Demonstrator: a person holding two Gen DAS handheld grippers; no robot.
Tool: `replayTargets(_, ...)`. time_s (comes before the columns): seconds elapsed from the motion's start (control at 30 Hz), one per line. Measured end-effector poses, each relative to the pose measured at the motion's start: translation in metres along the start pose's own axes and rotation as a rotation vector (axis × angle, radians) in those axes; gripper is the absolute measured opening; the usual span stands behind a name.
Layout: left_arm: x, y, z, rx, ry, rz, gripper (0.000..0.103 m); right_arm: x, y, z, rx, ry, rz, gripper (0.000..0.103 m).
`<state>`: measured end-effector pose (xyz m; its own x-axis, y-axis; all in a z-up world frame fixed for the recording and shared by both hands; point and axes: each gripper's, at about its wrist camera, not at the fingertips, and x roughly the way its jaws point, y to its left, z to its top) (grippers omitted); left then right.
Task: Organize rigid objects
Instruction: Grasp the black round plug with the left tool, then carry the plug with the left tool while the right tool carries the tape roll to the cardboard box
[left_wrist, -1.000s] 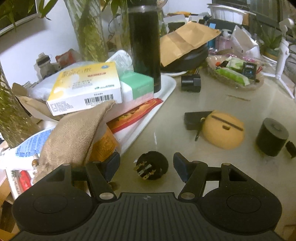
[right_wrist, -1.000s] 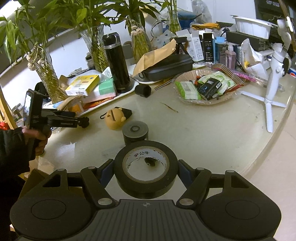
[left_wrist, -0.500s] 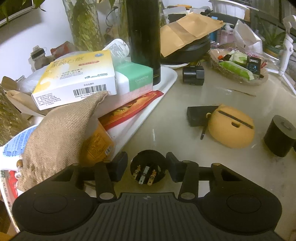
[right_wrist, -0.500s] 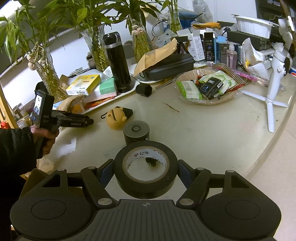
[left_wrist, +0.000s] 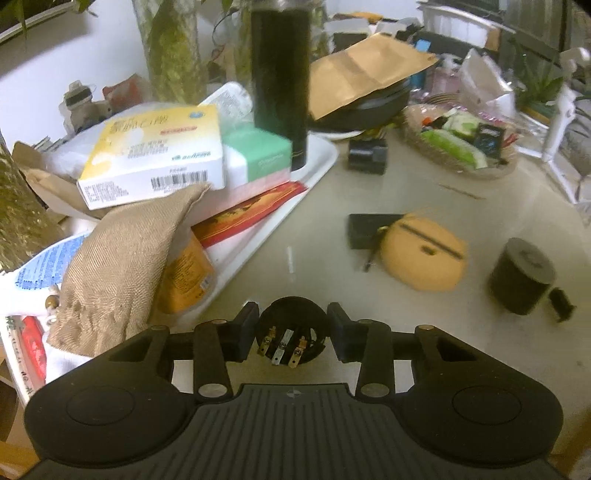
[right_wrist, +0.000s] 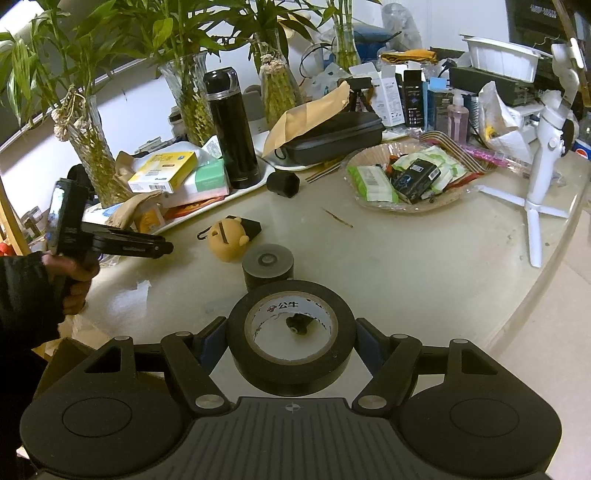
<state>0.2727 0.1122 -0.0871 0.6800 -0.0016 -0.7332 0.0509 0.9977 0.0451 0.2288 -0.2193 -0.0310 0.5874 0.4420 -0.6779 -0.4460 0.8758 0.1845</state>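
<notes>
round black plug (left_wrist: 291, 332), three metal prongs

The glossy beige rounded worktop (right_wrist: 424, 266) carries a white tray (right_wrist: 236, 194), a shallow snack basket (right_wrist: 421, 206), a yellow bear-shaped pouch (right_wrist: 227, 240), a black cylinder (right_wrist: 267, 266) and perhaps a black cup (right_wrist: 282, 184).

Glossy black tape roll (right_wrist: 291, 341), coarse burlap pouch (left_wrist: 110, 266), polished table (right_wrist: 406, 266)
</notes>
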Motion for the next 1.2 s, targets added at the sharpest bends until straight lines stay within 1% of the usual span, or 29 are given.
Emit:
replayTargets(0.17, -0.026, -0.013, -0.002, 0.019, -0.033, -0.045, 0.04, 0.0, 0.002, 0.0, -0.008, -0.003, -0.014, 0.075)
replayTargets(0.37, -0.06, -0.028, -0.003, 0.042, -0.077, -0.089, 0.04, -0.002, 0.01, -0.001, -0.052, -0.006, -0.03, 0.075)
replayTargets(0.63, -0.108, -0.045, -0.01, 0.06, -0.14, -0.138, 0.04, -0.014, 0.025, -0.007, -0.078, -0.015, -0.013, 0.075)
replayTargets(1.0, -0.148, -0.061, -0.027, 0.082, -0.153, -0.179, 0.04, -0.032, 0.049, -0.018, -0.085, -0.009, 0.024, 0.075)
replayTargets(1.2, -0.163, -0.079, -0.039, 0.119, -0.139, -0.211, 0.04, -0.04, 0.06, -0.027, -0.09, 0.001, 0.039, 0.075)
